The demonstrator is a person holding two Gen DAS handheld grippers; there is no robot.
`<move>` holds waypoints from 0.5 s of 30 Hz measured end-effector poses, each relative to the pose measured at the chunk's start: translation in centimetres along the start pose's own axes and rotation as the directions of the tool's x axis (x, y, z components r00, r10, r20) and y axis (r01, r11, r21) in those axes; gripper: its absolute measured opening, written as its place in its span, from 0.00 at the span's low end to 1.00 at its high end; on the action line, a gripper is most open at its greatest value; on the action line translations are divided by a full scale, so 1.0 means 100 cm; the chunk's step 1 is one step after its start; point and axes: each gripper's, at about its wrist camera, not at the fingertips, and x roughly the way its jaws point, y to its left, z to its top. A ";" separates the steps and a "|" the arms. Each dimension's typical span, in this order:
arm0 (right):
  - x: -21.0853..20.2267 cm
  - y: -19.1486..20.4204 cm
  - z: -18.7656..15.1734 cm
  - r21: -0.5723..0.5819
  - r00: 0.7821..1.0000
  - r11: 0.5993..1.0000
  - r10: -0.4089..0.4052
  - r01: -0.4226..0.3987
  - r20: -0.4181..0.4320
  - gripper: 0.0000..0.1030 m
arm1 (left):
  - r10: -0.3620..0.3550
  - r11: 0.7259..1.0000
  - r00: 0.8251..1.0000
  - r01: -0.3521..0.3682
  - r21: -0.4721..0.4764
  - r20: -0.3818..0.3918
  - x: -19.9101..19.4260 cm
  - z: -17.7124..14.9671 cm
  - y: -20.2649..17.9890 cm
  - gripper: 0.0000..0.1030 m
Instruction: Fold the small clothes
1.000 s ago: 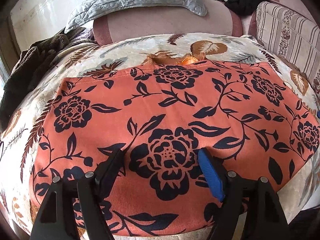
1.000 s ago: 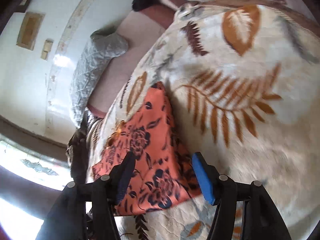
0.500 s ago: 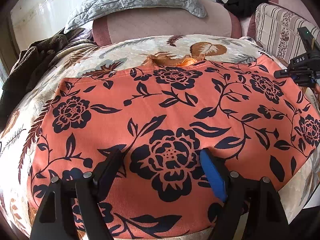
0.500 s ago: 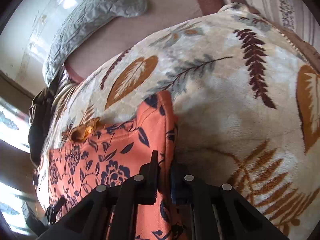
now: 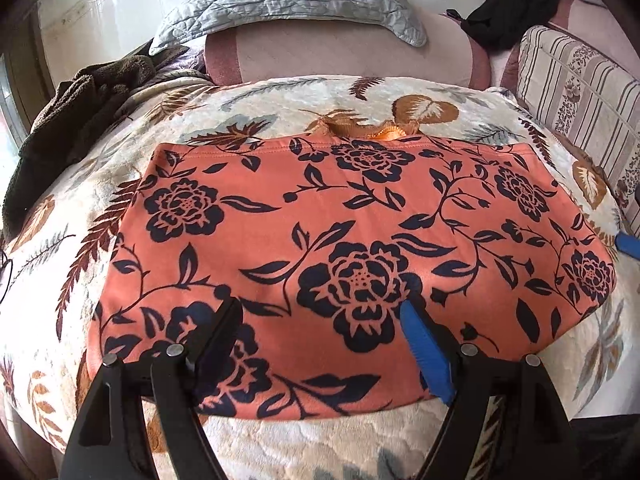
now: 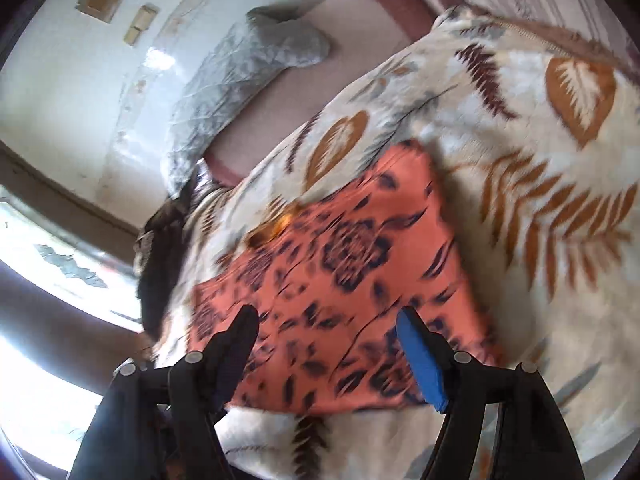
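Bed blanket (image 5: 280,92) with leaf print carries the orange floral garment (image 5: 352,240), lying flat at its centre. Your right tongs (image 6: 326,344), pinched on the garment's right edge half a second ago, now stand spread above it, empty; the view is blurred. Left tongs (image 5: 320,320) hover spread over its near hem. That release suggests one adjustment is finished.

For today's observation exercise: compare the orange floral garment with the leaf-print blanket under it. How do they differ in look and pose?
The orange floral garment has dark navy roses on orange; the leaf-print blanket has brown and grey leaves on cream. The garment looks smooth and thin; the blanket looks plush and embossed. The garment lies flat on top, covering only part of the blanket, which spreads beyond every edge of it. Both carry plant motifs.
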 end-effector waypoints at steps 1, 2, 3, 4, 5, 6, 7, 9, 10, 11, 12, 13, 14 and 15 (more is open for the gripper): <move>0.004 -0.001 -0.013 0.019 0.999 0.999 0.029 -0.029 -0.015 0.72 | 0.003 1.000 1.000 -0.003 -0.001 -0.005 -0.002 -0.003 0.002 0.80; 0.011 -0.008 -0.021 0.039 0.999 0.999 0.021 -0.020 -0.027 0.73 | 0.008 1.000 1.000 -0.008 -0.003 -0.013 -0.003 -0.006 0.004 0.80; 0.018 -0.020 -0.025 0.067 0.999 0.997 -0.032 0.033 -0.018 0.73 | 0.011 1.000 1.000 -0.012 -0.008 -0.022 -0.004 -0.008 0.007 0.80; 0.022 -0.040 -0.026 0.133 0.995 0.986 -0.105 0.103 0.004 0.73 | 0.009 1.000 1.000 -0.009 -0.015 -0.026 -0.007 -0.010 0.010 0.80; 0.022 -0.062 -0.027 0.242 0.992 0.964 -0.123 0.112 0.032 0.69 | 0.008 1.000 1.000 -0.009 -0.017 -0.024 -0.011 -0.011 0.012 0.80; 0.017 -0.075 -0.029 0.330 0.995 0.942 -0.081 0.056 0.061 0.62 | 0.011 1.000 1.000 -0.011 -0.012 -0.019 -0.015 -0.013 0.014 0.80; 0.010 -0.075 -0.030 0.363 0.995 0.932 -0.057 0.022 0.087 0.63 | 0.013 1.000 1.000 -0.013 -0.005 -0.009 -0.019 -0.014 0.017 0.80; -0.002 -0.054 -0.027 0.296 0.991 0.955 -0.062 0.023 0.121 0.69 | 0.029 1.000 1.000 -0.029 -0.006 0.008 -0.023 -0.015 0.022 0.80; -0.002 -0.044 -0.023 0.264 0.992 0.964 -0.051 0.019 0.117 0.72 | 0.030 0.999 1.000 -0.030 -0.013 0.004 -0.022 -0.015 0.025 0.80; 0.000 -0.037 -0.018 0.247 0.994 0.969 -0.030 0.004 0.101 0.72 | 0.026 0.999 1.000 -0.026 -0.026 -0.001 -0.020 -0.014 0.028 0.80; 0.004 -0.032 -0.011 0.233 0.997 0.972 -0.006 -0.013 0.078 0.73 | 0.024 0.999 1.000 -0.024 -0.037 -0.006 -0.018 -0.014 0.031 0.80; 0.010 -0.028 -0.004 0.214 0.998 0.977 0.003 -0.016 0.063 0.72 | 0.025 0.999 1.000 -0.025 -0.043 -0.012 -0.016 -0.015 0.033 0.80; 0.015 -0.027 0.004 0.198 0.998 0.980 -0.015 0.001 0.065 0.73 | 0.026 0.999 1.000 -0.027 -0.044 -0.017 -0.013 -0.015 0.035 0.80; 0.022 -0.029 0.013 0.200 0.998 0.980 -0.030 0.017 0.063 0.74 | 0.030 0.999 0.999 -0.031 -0.042 -0.022 -0.010 -0.015 0.037 0.80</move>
